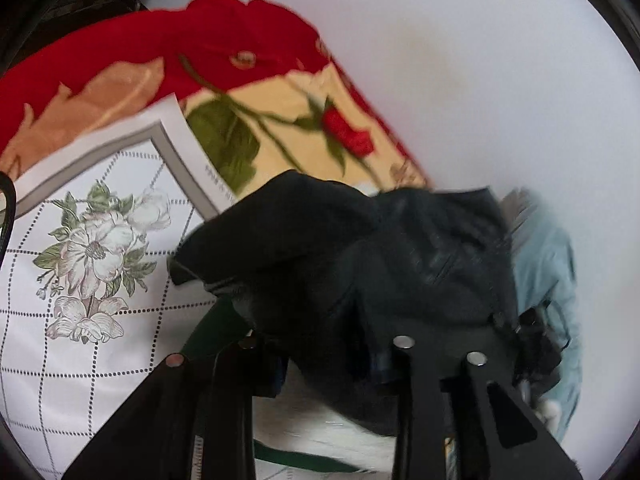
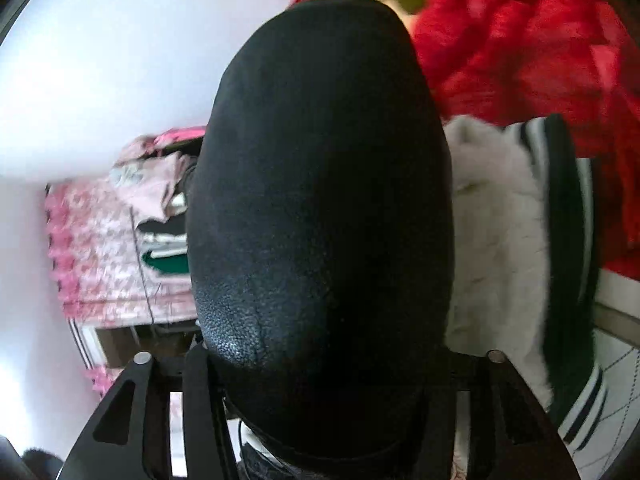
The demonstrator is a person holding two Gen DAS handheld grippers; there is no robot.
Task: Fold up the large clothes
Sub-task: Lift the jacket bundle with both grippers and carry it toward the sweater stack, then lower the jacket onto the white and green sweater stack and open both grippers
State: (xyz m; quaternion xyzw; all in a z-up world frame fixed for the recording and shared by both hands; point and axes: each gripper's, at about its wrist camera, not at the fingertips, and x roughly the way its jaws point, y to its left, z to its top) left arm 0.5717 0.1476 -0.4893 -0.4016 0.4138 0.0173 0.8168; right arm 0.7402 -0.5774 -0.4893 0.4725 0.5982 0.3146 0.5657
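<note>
A black leather-like jacket [image 1: 340, 240] with white fur lining [image 1: 320, 432] and green trim is bunched up in the left wrist view. Its cloth fills the gap between the fingers of my left gripper [image 1: 326, 340], which is shut on it; the fingertips are hidden under the folds. In the right wrist view a thick black part of the jacket [image 2: 320, 160] bulges up between the fingers of my right gripper [image 2: 320, 356], which clamps it. It hides most of that view. The fur lining [image 2: 492, 220] and green-and-white striped ribbing [image 2: 580, 420] hang to its right.
A white bed sheet with a flower print [image 1: 80, 360] lies on the left. A red floral blanket [image 1: 240, 32] is heaped behind it, also seen as the red blanket [image 2: 520, 40]. Light blue cloth [image 1: 548, 260] lies at the right. Pink patterned cloth [image 2: 92, 240] sits by a white wall.
</note>
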